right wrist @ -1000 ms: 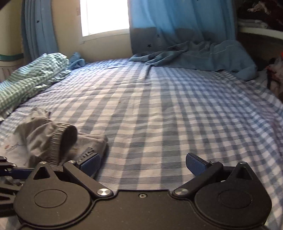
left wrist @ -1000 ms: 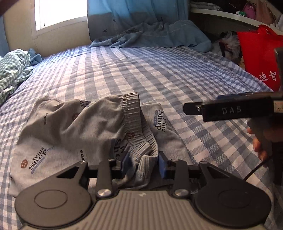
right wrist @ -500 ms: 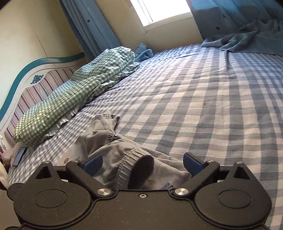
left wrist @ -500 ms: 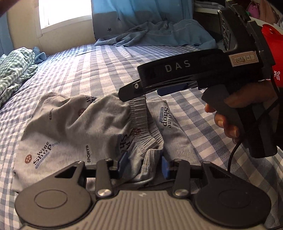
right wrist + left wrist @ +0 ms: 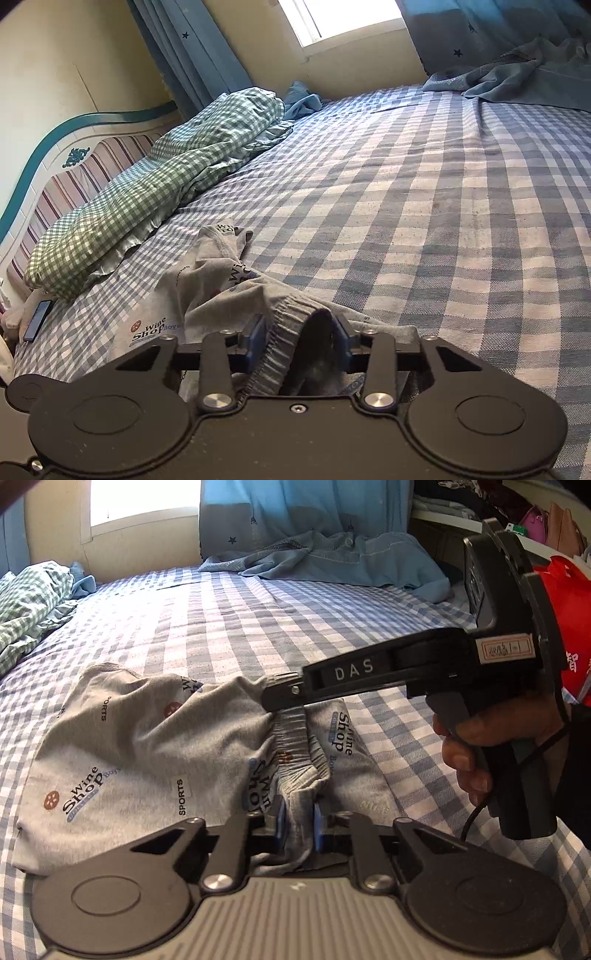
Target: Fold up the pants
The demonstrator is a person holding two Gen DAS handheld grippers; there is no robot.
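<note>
Grey printed pants (image 5: 147,760) lie crumpled on the blue checked bed (image 5: 258,620). My left gripper (image 5: 297,825) is shut on the near end of the elastic waistband (image 5: 291,746). My right gripper (image 5: 301,341) is shut on the far part of the waistband (image 5: 288,332); it also shows in the left wrist view (image 5: 280,698), reaching in from the right, held by a hand (image 5: 476,738). The pant legs (image 5: 221,251) spread to the left.
A green checked blanket (image 5: 147,184) lies along the striped headboard (image 5: 55,177). A phone (image 5: 37,319) sits beside it. Blue cloth (image 5: 332,561) is heaped at the far side under the curtain. A red bag (image 5: 570,602) stands at the right.
My right gripper has swung left over the pants, come down on the waistband and closed on it. My left gripper has tightened on the near waistband.
</note>
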